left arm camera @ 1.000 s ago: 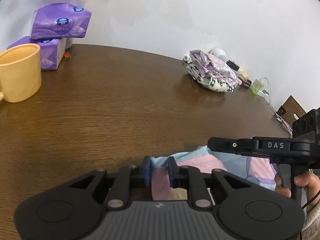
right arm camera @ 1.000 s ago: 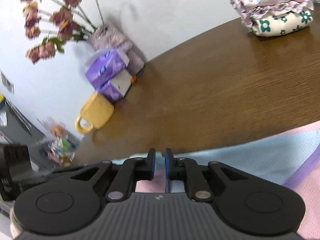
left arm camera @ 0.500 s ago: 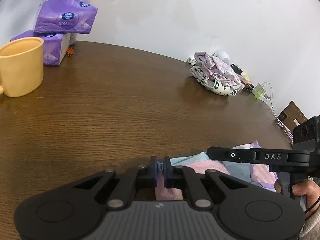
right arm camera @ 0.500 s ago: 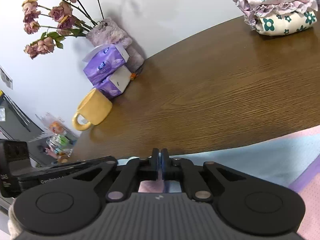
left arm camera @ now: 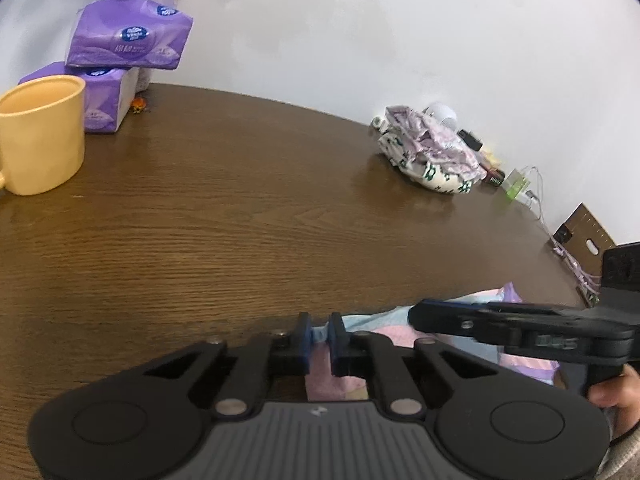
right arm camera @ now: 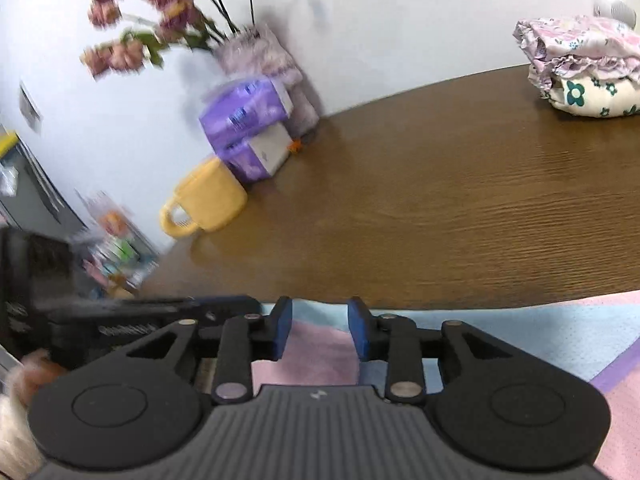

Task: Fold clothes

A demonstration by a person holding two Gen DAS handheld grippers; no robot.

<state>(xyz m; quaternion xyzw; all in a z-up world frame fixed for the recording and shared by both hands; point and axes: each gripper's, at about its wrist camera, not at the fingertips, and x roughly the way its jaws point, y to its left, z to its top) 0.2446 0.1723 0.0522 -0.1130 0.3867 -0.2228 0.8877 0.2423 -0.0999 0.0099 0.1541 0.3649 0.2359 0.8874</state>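
Pinching the cloth (left arm camera: pixel 320 334) edge at the near table (left arm camera: pixel 280 220) rim, our left gripper (left arm camera: pixel 319 338) is gripping soft, light mesh; the mug (left arm camera: pixel 40 136), tissue packs (left arm camera: pixel 128 40) and folded pile (left arm camera: pixel 432 156) are sitting well clear. Our right gripper (right arm camera: pixel 319 330) has just been opening, jaws parted above the limp cloth (right arm camera: pixel 520 332), pressing nothing; we are judging its edge the best hold.

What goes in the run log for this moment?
left gripper: just closed, pinching garment edge | right gripper: just opened, over garment, gripping nothing | fold: unfinished
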